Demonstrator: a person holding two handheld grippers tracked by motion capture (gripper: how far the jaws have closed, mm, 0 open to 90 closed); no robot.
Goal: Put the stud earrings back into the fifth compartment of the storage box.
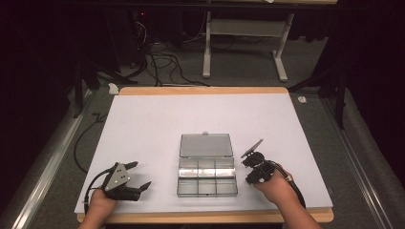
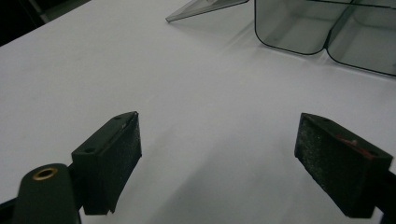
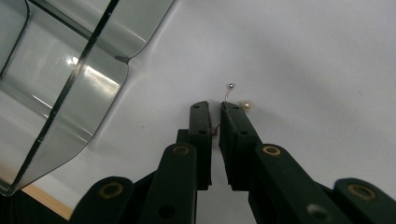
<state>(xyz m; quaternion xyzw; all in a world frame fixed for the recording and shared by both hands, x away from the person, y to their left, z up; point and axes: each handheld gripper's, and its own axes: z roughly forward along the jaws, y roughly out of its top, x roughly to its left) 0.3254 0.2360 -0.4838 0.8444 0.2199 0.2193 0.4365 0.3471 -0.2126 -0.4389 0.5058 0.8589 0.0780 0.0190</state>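
The right claw (image 3: 214,116) was clenched on a tiny earring (image 3: 232,95), on the desk (image 3: 303,56) right of the box (image 1: 207,165). It looked light, thin and bendy; its wire seemed best to pinch. The left claw (image 2: 219,154) gaped.

Black tongs (image 3: 214,108), brass rivets, grey triangular plate (image 1: 117,176), trailing cables.

The thin wire (image 3: 226,95) runs down between the right gripper (image 3: 214,108) tips, its lower end hidden there. Beside the wire, the clear box (image 3: 70,88) is cut off by the picture's edge.
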